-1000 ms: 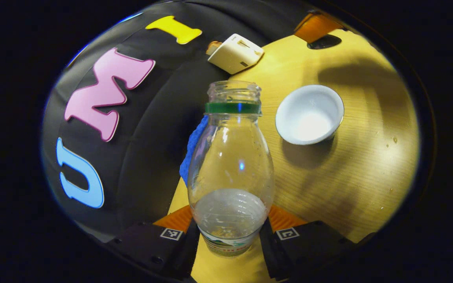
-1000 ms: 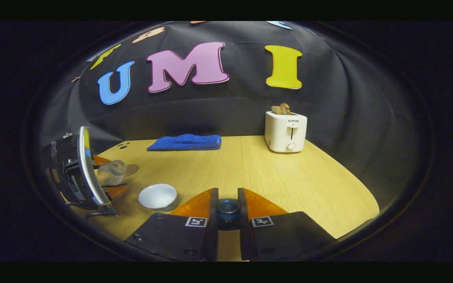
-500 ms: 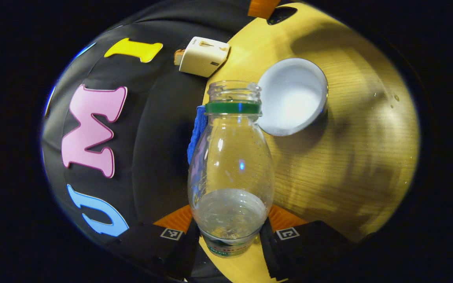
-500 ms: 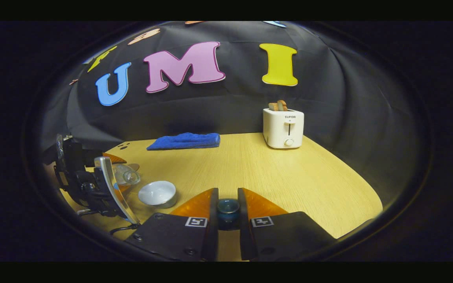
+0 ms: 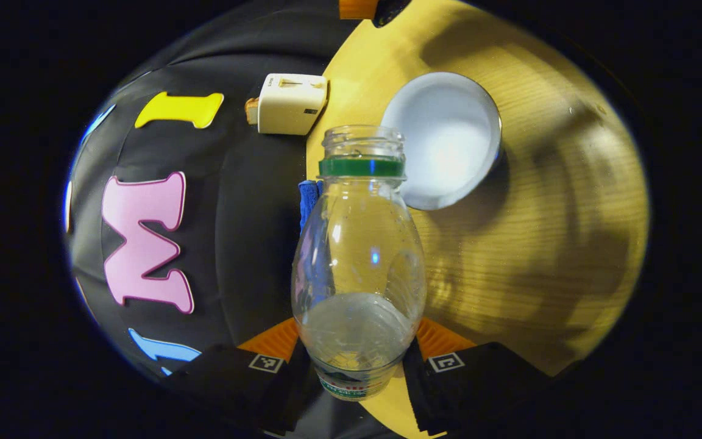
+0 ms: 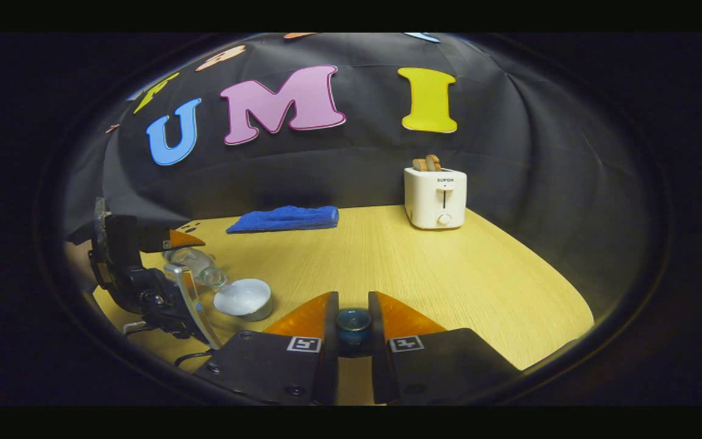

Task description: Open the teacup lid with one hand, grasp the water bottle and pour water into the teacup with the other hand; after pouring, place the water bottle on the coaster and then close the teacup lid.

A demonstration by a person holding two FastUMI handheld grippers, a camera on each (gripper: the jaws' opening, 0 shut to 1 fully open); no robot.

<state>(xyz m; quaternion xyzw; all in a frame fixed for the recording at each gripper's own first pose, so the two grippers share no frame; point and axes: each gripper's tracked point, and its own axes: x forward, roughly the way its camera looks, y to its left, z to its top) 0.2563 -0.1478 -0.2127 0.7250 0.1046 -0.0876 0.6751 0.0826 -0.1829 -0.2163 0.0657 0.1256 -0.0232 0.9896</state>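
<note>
Tipping toward the white teacup (image 5: pixel 448 140), the uncapped water bottle (image 5: pixel 358 262) sits clamped in the left gripper (image 5: pixel 356 360), mouth beside the rim. Right gripper view: the right gripper (image 6: pixel 353 326) pinches the lid's knob (image 6: pixel 353 320); pouring likely needs further tilt.

The water bottle (image 5: pixel 358 256) is clear plastic, uncapped, with a green ring below its open neck and a label band near its base. It holds a little water, and in the right gripper view (image 6: pixel 200 270) it lies tipped far over, its mouth just above the teacup's near rim. The teacup (image 5: pixel 442 137) is a white bowl-shaped cup standing open on the counter (image 6: pixel 387 268). Its lid (image 6: pixel 353 322), with a dark blue knob, is held off the cup, well apart from it.
</note>
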